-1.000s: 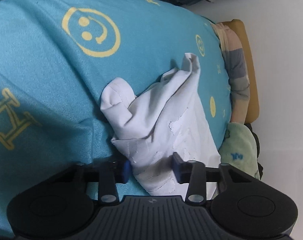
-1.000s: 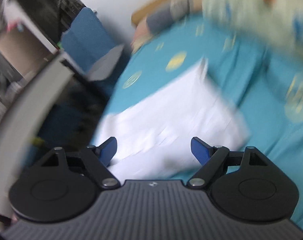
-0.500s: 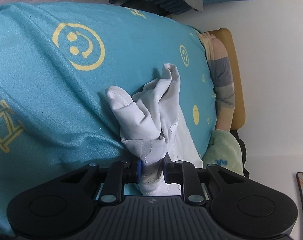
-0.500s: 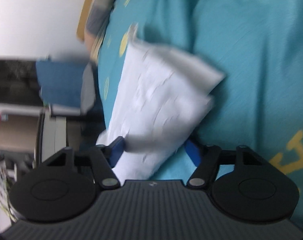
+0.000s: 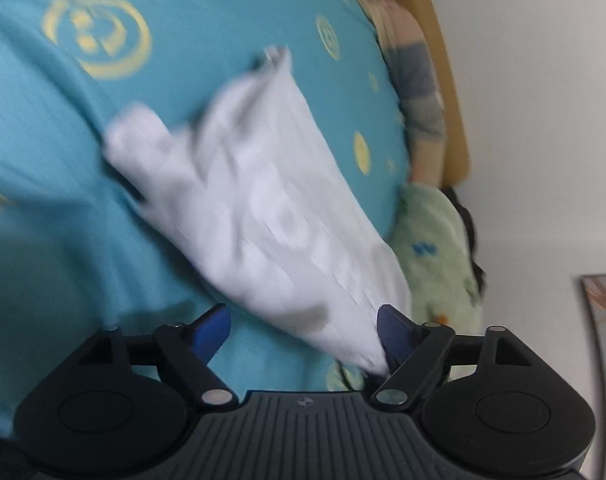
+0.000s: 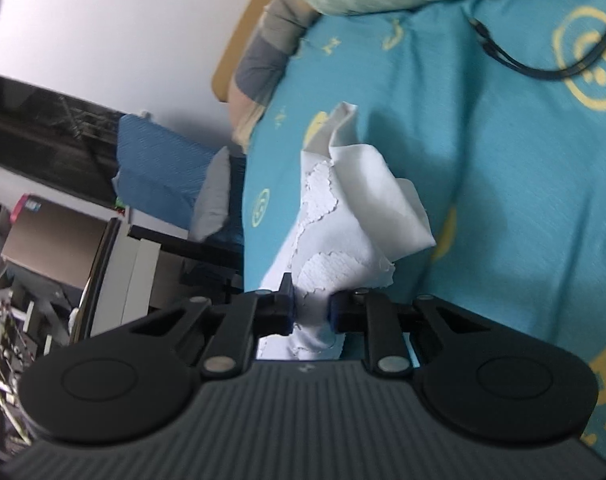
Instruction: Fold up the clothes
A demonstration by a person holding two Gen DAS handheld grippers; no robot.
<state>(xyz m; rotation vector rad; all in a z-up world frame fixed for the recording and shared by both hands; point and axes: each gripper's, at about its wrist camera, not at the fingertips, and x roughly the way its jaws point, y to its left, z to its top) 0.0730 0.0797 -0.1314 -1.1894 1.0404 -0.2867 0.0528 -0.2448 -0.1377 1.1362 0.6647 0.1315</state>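
While my left gripper [image 5: 303, 324] stands with its fingers spread wide and gripping nothing, the white garment [image 5: 263, 208] lies blurred on the teal bedspread [image 5: 63, 220] ahead, its near end by my right-hand fingertip. In the right view, my right gripper [image 6: 310, 312] pinches the garment's near edge, bunched upon the bedspread.

Home bedroom, bed with teal smiley sheet [image 5: 231, 16]; striped pillow [image 5: 417, 92], wooden headboard [image 5: 449, 80]

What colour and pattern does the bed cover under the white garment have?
The bed cover is teal with yellow smiley faces; the right wrist view shows it sharpest.
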